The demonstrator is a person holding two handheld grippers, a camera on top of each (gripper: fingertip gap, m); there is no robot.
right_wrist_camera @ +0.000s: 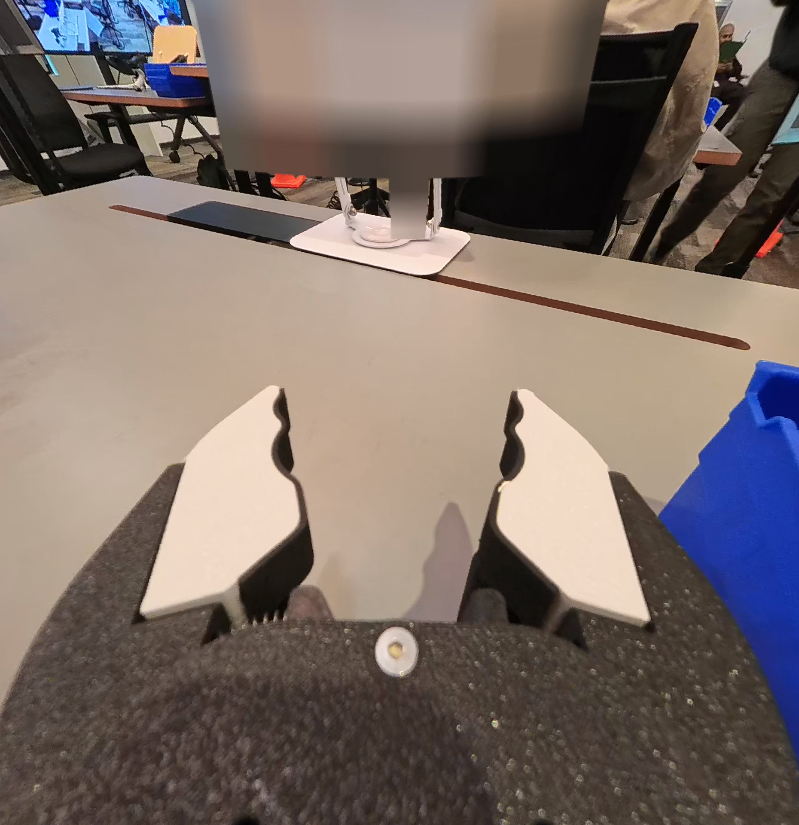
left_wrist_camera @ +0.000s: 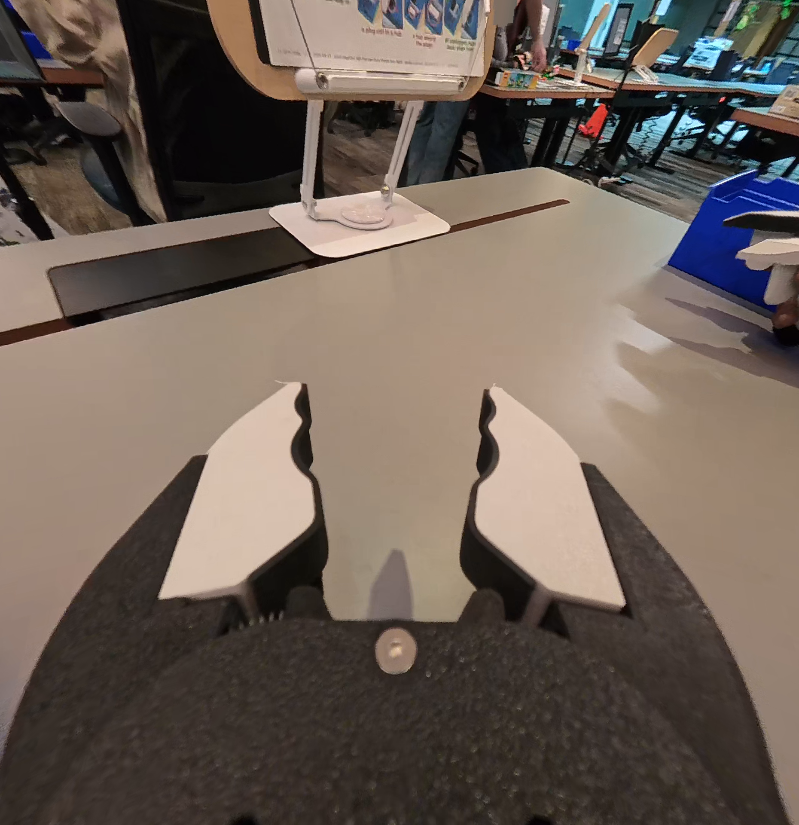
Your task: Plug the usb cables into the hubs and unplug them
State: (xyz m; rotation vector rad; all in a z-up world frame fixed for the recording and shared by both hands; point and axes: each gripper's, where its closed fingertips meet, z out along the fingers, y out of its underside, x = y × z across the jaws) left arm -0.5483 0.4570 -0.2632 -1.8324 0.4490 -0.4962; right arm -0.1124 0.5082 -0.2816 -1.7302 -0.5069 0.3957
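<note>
Neither view shows a usb cable or a hub, so where they lie cannot be told. The left gripper hangs over the middle of the grey desk, its white fingers spread wide and holding nothing. At the desk's far edge stands a white stand. The right gripper is likewise released and empty, just beside a blue bin near the right edge

Open-plan lab, rows of desks, blue bins
</note>
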